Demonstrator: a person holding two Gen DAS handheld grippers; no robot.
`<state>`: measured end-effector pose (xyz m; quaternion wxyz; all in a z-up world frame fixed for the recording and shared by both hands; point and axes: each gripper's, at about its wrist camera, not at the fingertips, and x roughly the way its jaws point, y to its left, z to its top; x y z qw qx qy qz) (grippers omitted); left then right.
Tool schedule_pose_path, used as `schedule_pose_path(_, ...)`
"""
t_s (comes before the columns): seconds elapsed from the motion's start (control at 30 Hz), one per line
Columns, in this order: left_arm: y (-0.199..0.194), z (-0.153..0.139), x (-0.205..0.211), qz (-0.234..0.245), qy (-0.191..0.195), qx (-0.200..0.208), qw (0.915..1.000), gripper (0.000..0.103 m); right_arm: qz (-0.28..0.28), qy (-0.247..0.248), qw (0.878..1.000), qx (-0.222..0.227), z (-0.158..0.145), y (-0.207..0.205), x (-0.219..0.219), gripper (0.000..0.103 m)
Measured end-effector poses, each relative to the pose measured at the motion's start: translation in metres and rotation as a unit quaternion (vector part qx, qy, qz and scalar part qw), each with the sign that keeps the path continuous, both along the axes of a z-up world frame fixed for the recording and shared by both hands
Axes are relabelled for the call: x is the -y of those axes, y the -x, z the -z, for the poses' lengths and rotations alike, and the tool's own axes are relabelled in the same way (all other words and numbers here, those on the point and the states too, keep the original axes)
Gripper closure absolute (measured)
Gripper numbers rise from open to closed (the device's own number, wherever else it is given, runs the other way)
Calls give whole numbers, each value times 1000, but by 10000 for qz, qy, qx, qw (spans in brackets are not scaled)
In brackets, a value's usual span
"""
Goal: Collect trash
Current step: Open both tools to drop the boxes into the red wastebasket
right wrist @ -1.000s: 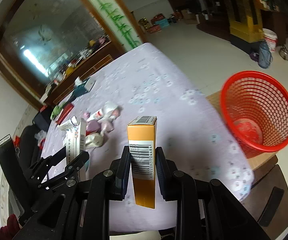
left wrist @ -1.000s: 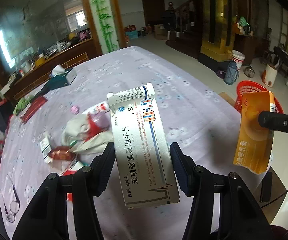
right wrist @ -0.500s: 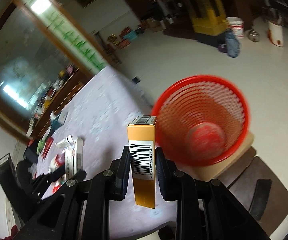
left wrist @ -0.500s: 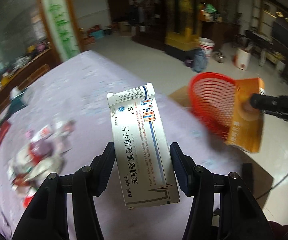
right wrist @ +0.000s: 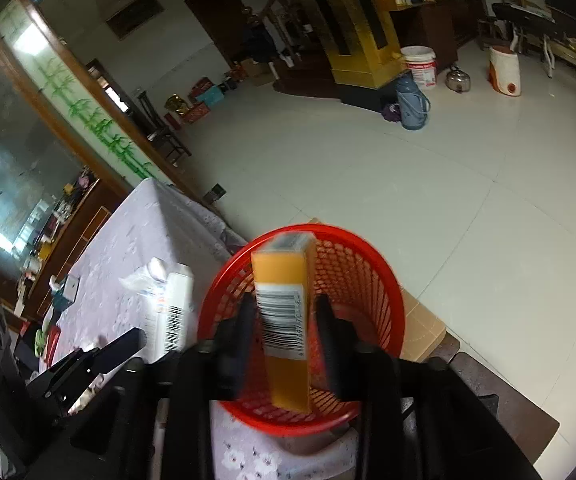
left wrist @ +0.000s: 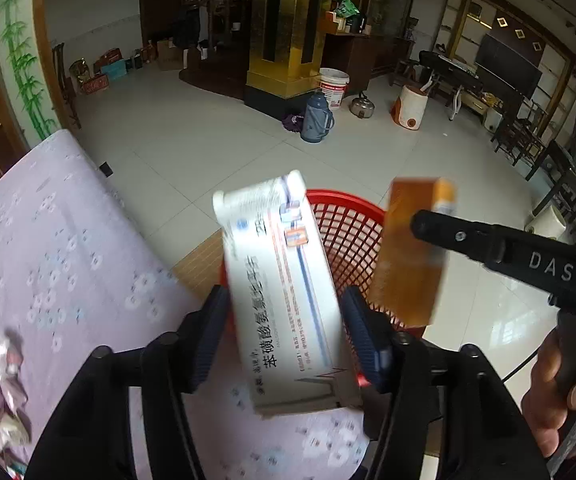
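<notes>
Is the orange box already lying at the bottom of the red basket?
No, the orange box is up between the jaws of the right gripper, above the red basket.

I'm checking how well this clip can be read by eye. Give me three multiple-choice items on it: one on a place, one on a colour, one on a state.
1. Where is the red basket?
A. On the floral tablecloth
B. Beside the table's edge, lower than the tabletop
C. By the blue flask

2. What colour is the box at the right gripper?
A. Orange
B. White
C. Green

3. How do the right gripper's jaws stand to the orange box?
A. Clamped tight on it
B. Apart from it, gaps on both sides
C. Nowhere near it

Answers: 1 B, the right wrist view shows the basket just off the table's edge, its rim below the cloth. 2 A, its faces are orange with a barcode label. 3 B, the box is blurred and tilted between spread jaws, over the basket.
</notes>
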<state>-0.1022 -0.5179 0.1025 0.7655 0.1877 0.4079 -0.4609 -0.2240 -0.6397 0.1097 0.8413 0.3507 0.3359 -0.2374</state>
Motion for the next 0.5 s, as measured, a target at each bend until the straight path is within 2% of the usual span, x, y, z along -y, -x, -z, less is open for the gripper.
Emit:
schedule_pose_path(0.03, -1, -1, 1, -32, 4, 19, 10000, 41, 42, -27, 10000, 24, -1, 1, 1, 51)
schedule_pose_path(0.13, -1, -4, -3, -118, 106, -61, 9999, 35, 38, 90, 9999, 37, -7, 7, 2, 47)
schedule_pose_path(0.33, 3, -4, -46, -421, 85, -33, 9991, 34, -82, 61, 9999, 2, -8, 10, -11, 46)
schedule_pose_path(0.5, 2, -1, -102, -881, -49, -87, 9961, 34, -699, -16, 9975, -38, -4, -7, -59, 46)
